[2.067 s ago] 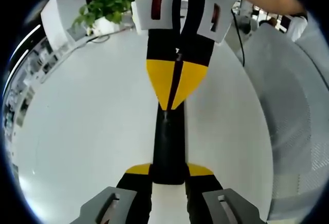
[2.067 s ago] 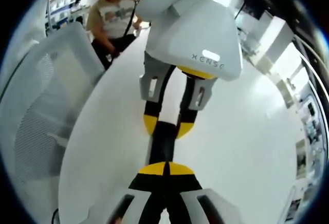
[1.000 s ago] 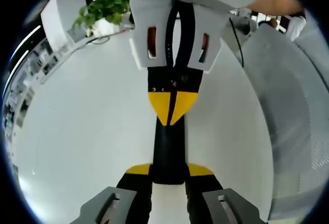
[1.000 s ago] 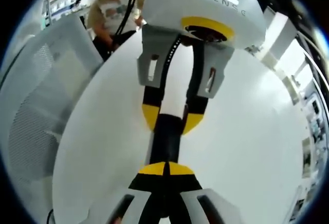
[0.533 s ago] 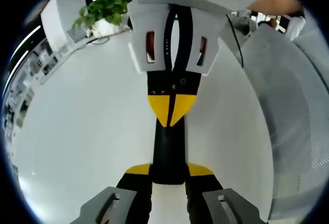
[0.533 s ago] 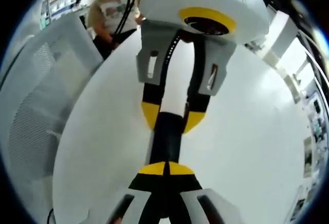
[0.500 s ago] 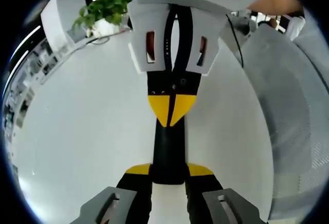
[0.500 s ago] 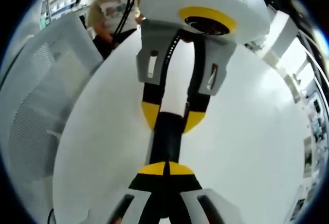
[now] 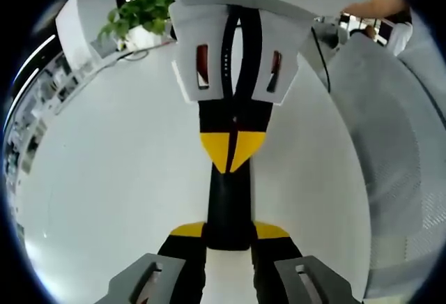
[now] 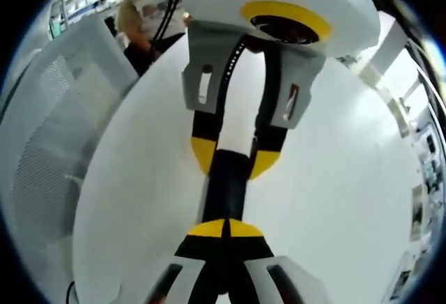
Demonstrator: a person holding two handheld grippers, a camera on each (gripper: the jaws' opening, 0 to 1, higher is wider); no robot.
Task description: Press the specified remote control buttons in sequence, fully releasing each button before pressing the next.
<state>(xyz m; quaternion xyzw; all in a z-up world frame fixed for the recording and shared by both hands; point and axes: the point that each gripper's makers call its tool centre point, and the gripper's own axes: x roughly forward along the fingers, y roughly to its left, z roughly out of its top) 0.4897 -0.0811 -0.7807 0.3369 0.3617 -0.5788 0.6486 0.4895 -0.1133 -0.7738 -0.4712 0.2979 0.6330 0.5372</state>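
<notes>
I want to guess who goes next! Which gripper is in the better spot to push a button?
Right. The right gripper, shut to a point, sits over the remote, while the left gripper is busy clamping the remote's end.

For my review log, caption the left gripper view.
Left gripper clamps a black remote over a white table; right gripper, shut, touches its far end.

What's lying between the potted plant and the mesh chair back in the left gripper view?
In the left gripper view, the right gripper stands between the potted plant and the mesh chair back, jaws closed, tips down on the black remote, which the left gripper clamps.
</notes>
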